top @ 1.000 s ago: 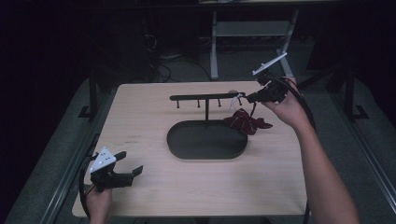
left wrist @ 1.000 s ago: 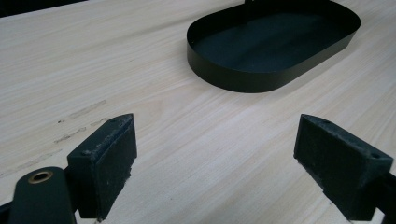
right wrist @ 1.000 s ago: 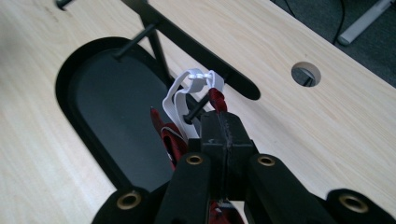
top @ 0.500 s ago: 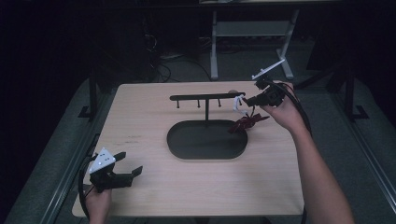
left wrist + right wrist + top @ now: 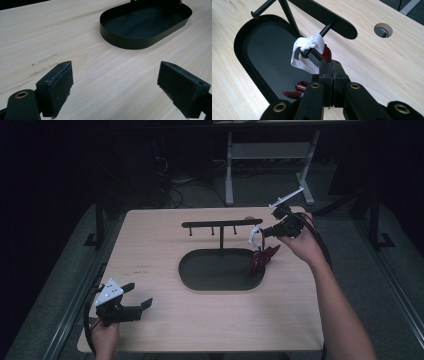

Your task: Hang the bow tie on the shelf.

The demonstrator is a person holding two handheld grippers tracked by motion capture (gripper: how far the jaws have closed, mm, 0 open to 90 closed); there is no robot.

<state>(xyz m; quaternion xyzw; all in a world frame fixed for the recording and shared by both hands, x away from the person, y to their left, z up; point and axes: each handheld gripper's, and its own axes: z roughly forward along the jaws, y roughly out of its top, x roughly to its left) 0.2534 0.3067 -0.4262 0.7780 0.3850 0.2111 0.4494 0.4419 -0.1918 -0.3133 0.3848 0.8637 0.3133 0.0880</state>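
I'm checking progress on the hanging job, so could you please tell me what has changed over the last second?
The right hand-held gripper, shut on the red item with a white strap, has come down so the strap now loops over a peg of the black stand. The left hand-held gripper stayed open in place; the tray is unmoved.

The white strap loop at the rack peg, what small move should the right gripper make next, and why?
Probably open the jaws a little and let go. In the right gripper view the right gripper is shut on the dark red item, whose white strap loop already lies over a peg of the black rack. The red part hangs at the oval tray's rim.
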